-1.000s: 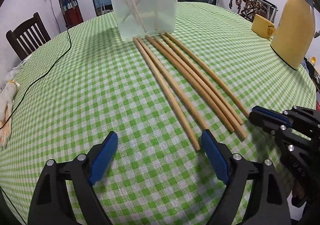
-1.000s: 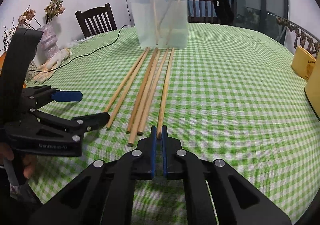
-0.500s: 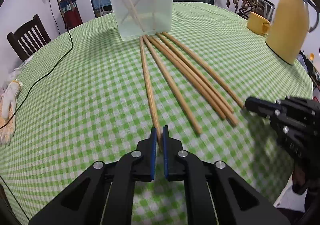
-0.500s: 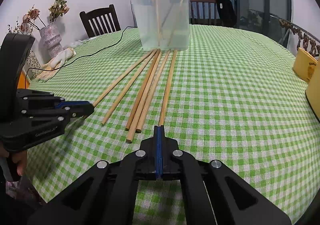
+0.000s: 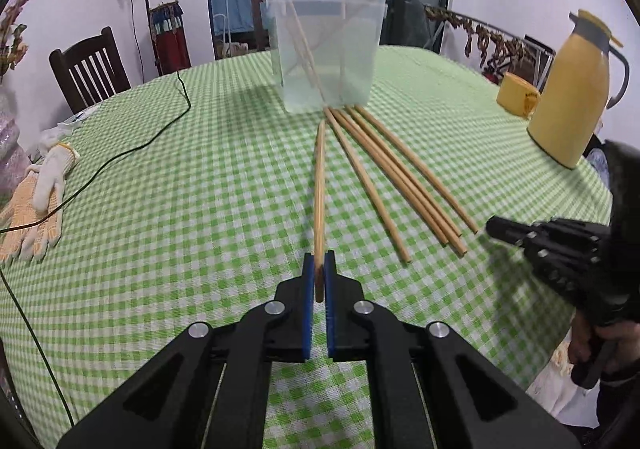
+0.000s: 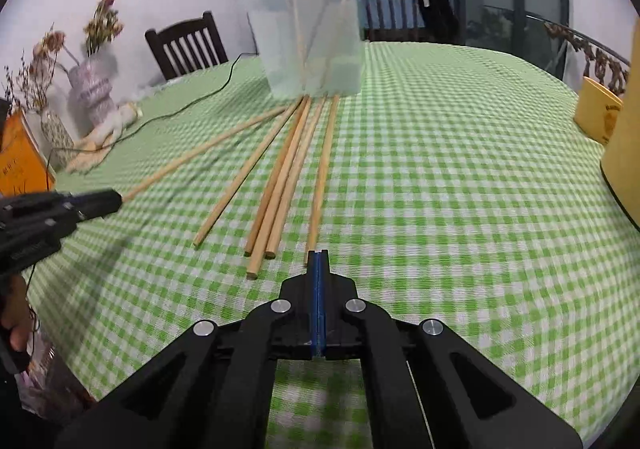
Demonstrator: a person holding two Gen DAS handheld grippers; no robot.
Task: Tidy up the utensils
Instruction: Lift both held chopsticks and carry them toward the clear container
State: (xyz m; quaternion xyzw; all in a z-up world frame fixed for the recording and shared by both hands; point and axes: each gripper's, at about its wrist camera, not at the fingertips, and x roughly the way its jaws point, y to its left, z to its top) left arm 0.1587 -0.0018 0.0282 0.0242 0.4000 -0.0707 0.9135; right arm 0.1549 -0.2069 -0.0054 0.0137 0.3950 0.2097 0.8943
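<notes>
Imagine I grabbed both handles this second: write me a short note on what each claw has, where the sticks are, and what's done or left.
Left gripper: shut on one chopstick, near end pinched between the blue pads, far tip pointing toward the clear tub.
Right gripper: shut at the near end of the rightmost chopstick; whether it grips is unclear.
On the checked tablecloth: three more chopsticks lie fanned out from the tub's base.
Done: a few sticks stand inside the tub.
Left: drop the held one in, then the rest.
</notes>
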